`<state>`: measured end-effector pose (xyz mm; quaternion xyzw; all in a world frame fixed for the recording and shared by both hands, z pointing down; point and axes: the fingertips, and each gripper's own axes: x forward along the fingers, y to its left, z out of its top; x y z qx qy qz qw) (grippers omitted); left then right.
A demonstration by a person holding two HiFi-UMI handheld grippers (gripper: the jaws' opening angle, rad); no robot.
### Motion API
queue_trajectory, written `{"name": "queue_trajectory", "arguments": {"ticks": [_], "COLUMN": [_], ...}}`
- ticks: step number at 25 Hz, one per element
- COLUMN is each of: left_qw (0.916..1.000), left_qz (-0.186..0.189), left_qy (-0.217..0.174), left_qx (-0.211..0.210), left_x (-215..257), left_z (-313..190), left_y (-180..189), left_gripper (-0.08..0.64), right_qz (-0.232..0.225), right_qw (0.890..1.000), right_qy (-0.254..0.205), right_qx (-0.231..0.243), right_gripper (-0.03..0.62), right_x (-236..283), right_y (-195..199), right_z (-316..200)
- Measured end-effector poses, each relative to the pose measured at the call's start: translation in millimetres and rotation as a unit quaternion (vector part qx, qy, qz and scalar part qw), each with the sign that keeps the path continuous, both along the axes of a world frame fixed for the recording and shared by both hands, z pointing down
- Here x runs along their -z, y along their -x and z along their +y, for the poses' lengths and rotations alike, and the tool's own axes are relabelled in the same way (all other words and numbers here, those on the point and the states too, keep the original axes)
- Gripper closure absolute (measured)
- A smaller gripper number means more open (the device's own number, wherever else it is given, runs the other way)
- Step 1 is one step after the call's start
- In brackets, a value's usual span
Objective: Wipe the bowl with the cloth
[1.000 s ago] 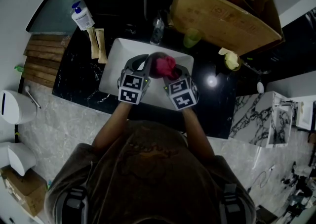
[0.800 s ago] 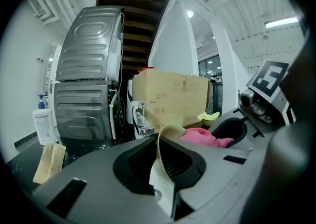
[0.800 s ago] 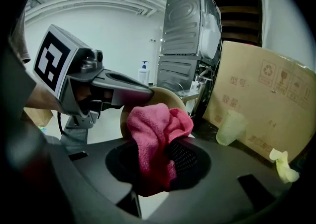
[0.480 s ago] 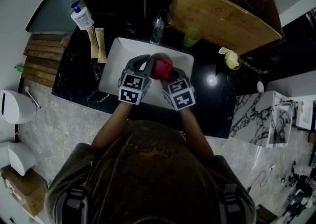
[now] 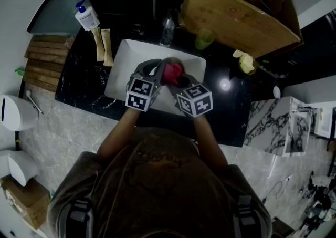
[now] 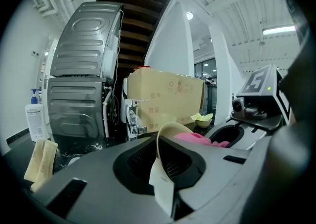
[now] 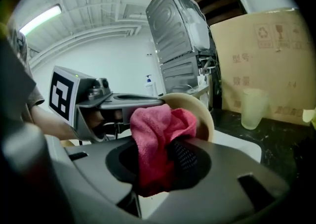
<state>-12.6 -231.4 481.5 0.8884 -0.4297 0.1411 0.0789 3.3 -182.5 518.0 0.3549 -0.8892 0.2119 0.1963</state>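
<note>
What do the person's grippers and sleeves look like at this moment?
The left claw and right claw are grey moulded shells with dark ribbed inner pads. Each carries a cube of black-and-white square markers with a small green light. The person wears a brown short-sleeved T-shirt.

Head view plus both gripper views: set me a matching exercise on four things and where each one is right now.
Things:
1. bowl
2. cloth
3. pump bottle
4. pale green cup

Places:
A. clamped in the right gripper
B. on the counter, left of the sink
C. held by its rim in the left gripper
D. beside the cardboard box

Pairs: 1-C, 2-A, 3-B, 4-D
</note>
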Motion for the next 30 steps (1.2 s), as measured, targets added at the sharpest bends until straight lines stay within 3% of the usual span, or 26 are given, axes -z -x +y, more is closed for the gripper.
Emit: {"name": "queue_trajectory", "arguments": {"ticks": [16,22,30], "left_qw": [0.9984,0.9962,0.9874], "left_qz": [-0.034,-0.040,-0.027], "left_qy": [-0.025,-0.057,-0.150], "left_qx": [0.038,0.053,0.043], "left_x": [-4.6,10.8,59.5], "left_z": [-3.8,-10.3,-4.2], "left_y": [50.2,64.5,65.6], "left_gripper": [0.537,0.537,0.537], "right_qz": [-0.040,-0.054,-0.079], "right_qw": [0.998,0.993,0.974], "right_qy": [-0.037,-0.061,-0.133], "right_qx": [-0.017,-0.087,-0.168], "right_gripper": [0.480,0.480,0.480], "right_x": [21.1,29.7,59.9], "right_y": [-36.6,-67.4,-97.6], "right_z": [6.4,-5.8,-8.6]}}
